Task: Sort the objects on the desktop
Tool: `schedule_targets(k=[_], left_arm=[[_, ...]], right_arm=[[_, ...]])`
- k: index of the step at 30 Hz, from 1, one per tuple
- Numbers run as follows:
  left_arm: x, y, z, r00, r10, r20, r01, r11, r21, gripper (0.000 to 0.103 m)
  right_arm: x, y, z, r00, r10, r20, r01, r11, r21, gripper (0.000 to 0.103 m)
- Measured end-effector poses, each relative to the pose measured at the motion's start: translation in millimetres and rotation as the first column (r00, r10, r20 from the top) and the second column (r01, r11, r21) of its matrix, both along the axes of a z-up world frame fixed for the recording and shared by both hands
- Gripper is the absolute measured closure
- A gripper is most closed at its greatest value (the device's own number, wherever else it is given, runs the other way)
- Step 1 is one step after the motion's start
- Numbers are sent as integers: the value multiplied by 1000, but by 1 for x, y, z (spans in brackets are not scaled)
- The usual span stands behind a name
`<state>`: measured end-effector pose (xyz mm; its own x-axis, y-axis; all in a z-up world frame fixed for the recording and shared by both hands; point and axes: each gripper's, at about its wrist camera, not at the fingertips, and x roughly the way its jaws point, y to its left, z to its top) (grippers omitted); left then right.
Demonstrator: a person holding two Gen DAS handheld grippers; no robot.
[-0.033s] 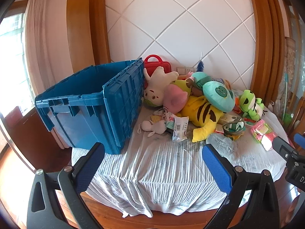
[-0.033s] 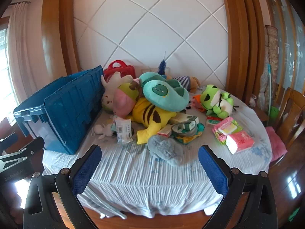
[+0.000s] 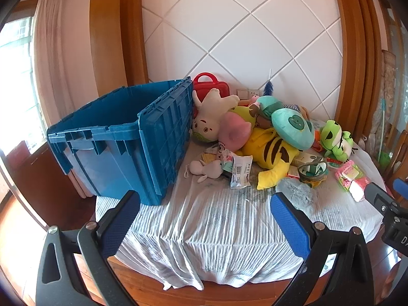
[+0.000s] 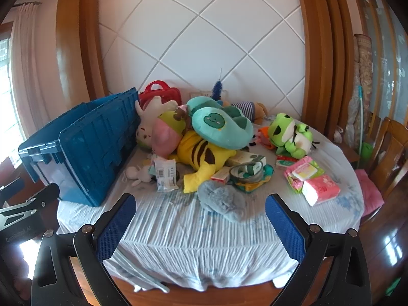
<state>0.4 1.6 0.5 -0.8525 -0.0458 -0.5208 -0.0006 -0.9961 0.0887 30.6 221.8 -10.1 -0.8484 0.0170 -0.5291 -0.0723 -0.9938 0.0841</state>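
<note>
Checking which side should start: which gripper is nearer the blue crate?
Left. The left gripper sits just right of the blue crate; the right gripper is further right, facing the toys.

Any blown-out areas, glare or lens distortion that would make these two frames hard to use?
Left wrist view: the window at the left edge is blown out, and straight wall seams bow with fisheye distortion; the blue crate and plush pile stay sharp. Right wrist view: glare patches on the glossy floor at right, dark corners, table contents clear.

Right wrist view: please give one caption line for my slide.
Open right gripper faces a cloth-covered table piled with plush toys, blue crate at left.
</note>
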Motion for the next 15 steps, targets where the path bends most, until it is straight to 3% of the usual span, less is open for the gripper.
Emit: schedule_targets(k=[8,15], left_arm=[[-3,-14,5,1000,13,17,-14,998,69,0],[0,-3,-1,1000,-2,9,2,999,41,0]], right_arm=[[1,2,0,1000,-7,-1,7,1000,-3,0],[2,4,-1,1000,-12,-2,12,1000,-7,0]])
